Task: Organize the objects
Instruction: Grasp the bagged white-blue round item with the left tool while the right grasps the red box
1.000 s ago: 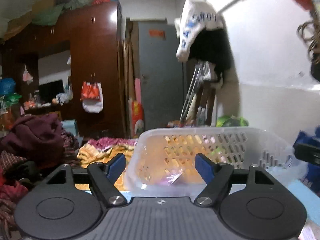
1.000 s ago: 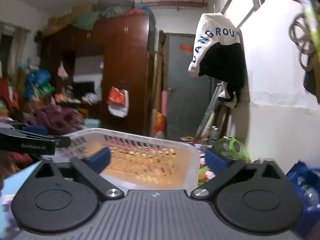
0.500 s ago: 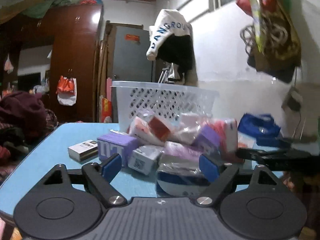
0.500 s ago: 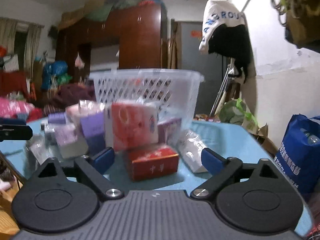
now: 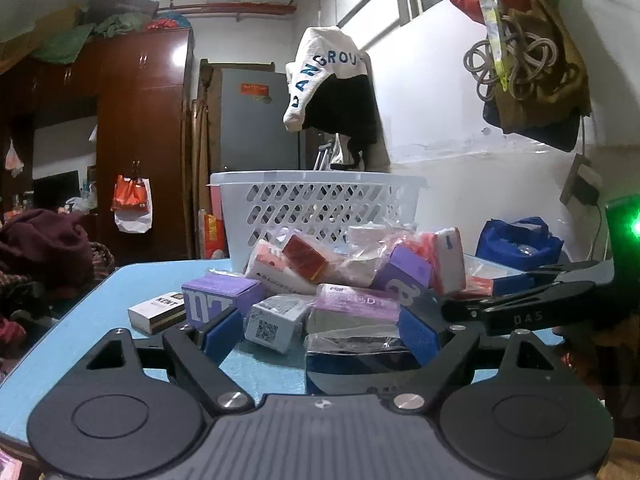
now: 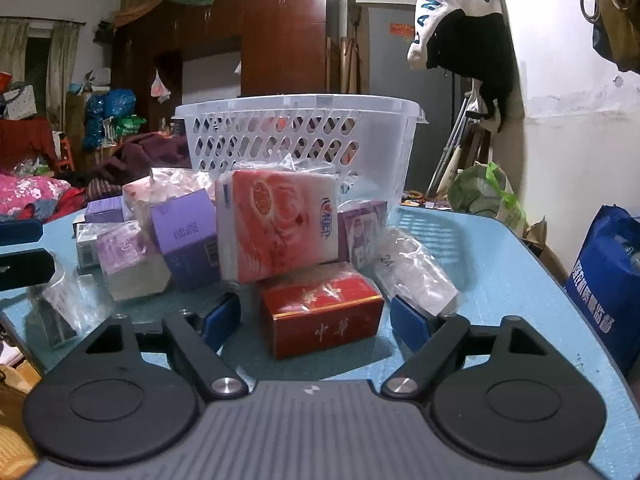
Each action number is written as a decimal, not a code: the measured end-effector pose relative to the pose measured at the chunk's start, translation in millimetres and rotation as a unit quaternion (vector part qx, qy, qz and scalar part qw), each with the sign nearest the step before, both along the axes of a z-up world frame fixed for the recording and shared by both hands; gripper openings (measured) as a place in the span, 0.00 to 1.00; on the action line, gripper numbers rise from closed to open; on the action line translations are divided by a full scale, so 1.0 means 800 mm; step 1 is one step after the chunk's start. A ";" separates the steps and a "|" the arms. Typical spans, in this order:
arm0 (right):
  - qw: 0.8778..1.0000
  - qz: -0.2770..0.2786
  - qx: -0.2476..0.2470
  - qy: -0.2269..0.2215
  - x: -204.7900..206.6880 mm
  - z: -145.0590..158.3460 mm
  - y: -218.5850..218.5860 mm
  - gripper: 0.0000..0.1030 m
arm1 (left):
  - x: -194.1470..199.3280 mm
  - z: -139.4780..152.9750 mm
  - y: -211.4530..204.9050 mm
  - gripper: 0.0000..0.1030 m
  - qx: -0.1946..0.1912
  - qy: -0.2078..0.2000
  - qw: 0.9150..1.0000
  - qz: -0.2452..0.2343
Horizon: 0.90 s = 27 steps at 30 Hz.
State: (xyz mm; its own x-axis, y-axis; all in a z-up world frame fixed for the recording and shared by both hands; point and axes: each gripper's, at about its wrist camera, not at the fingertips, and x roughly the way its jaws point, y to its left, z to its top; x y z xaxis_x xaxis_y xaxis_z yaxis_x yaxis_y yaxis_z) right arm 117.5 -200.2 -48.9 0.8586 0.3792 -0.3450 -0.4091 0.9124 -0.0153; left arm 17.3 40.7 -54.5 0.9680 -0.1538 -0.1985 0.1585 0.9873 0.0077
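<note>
A pile of small boxes and wrapped packets lies on the blue table [image 5: 100, 304] in front of an upright white perforated basket [image 5: 320, 208], also in the right wrist view [image 6: 304, 136]. My left gripper [image 5: 322, 330] is open, low at the near edge, its fingers either side of a white QR-code box [image 5: 276, 320] and a dark wrapped box [image 5: 356, 364]. My right gripper [image 6: 316, 318] is open, its fingers flanking a red box [image 6: 324, 312]. A pink tissue pack [image 6: 280, 224] leans above it.
A purple box [image 5: 216, 300] and a white KENT pack [image 5: 160, 310] lie at the pile's left. A blue bag [image 6: 608, 280] stands right of the table. Clothes heaps and a wardrobe [image 5: 140, 140] stand behind; a jacket [image 5: 332, 92] hangs on the wall.
One second ago both grippers were up by the tipped basket. Both have since dropped back to table level; the basket stands upright behind a pile of boxes. Both stayed open.
</note>
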 end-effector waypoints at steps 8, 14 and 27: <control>1.000 0.005 0.006 0.000 0.000 0.000 -0.003 0.82 | -0.014 0.000 -0.007 0.86 0.001 -0.008 1.000 -0.013; 1.000 0.006 0.007 0.000 0.000 0.001 -0.003 0.80 | -0.010 -0.007 -0.017 0.90 0.007 0.002 1.000 -0.025; 1.000 0.008 0.019 -0.013 0.001 -0.003 -0.006 0.68 | -0.012 -0.010 -0.027 0.90 0.021 -0.010 0.999 -0.034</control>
State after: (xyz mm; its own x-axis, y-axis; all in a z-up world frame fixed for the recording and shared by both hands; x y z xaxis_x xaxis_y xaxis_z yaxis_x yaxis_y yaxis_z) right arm 118.6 -204.7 -51.1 0.8604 0.4059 -0.3082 -0.4239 0.9057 0.0094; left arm 7.6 19.2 -62.7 0.9595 -0.2106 -0.1872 0.2238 0.9732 0.0521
